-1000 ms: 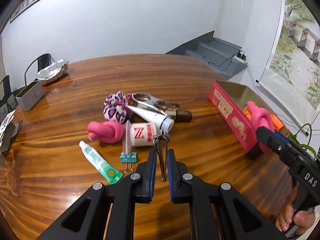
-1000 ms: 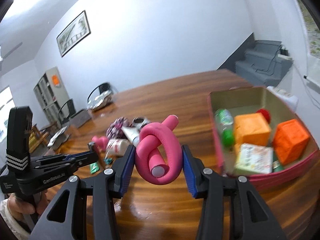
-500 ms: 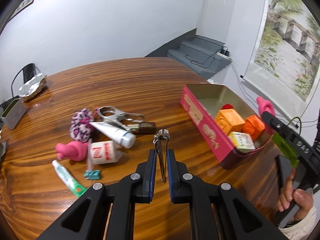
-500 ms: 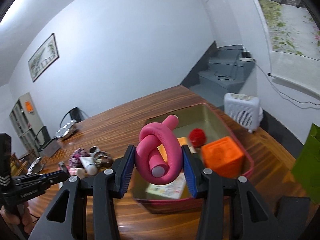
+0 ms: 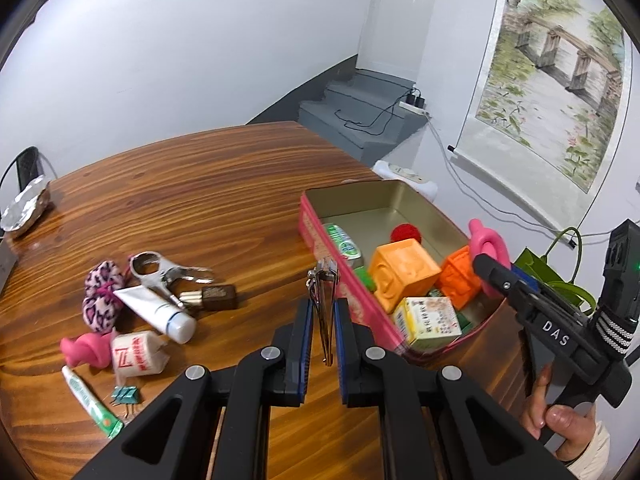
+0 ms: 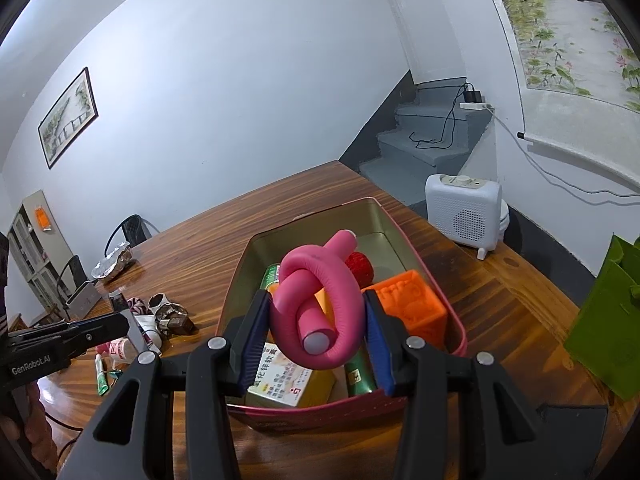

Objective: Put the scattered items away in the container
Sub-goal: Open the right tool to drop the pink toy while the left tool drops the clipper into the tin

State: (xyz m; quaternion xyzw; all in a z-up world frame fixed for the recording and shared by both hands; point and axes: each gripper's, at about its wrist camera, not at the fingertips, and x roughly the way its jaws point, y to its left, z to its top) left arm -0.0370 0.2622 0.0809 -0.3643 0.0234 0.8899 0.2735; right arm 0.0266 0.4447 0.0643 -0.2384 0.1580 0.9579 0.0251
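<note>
Far left of my left-wrist view, a foil tray (image 5: 25, 211) is cut by the frame edge, and the loose pile on the table (image 5: 208, 200) is only partly readable: leopard-print scrunchie (image 5: 102, 295), metal clamp-like tool (image 5: 160, 270) (hard to name), white tube (image 5: 156, 314), small brown block (image 5: 218, 297), knotted pink piece (image 5: 86, 350), white packet with red print (image 5: 136, 354), green-white tube (image 5: 92, 408) clipped by the fisheye rim, teal binder clip (image 5: 126, 395). My left gripper (image 5: 322, 316) is pressed tight on a nail clipper (image 5: 325, 296), held upright between the blue pads, tip just beside the tin's near wall, angled down at the table. The pink tin (image 5: 320, 248) sits right of centre, holding two orange cubes (image 5: 404, 274), a red ball (image 5: 406, 234), a green tube and a printed carton (image 5: 430, 320); whatever lies beneath them is hidden. My right gripper (image 6: 316, 314) is half spread, pinching a knotted pink foam roller (image 6: 320, 304) over the tin's near end, tilted down; the roller blocks most of the contents from that camera. My right hand (image 5: 560, 416) shows only fingers on the handle, sleeve cut off. A green bag (image 6: 608, 320) sits at the far right.
</note>
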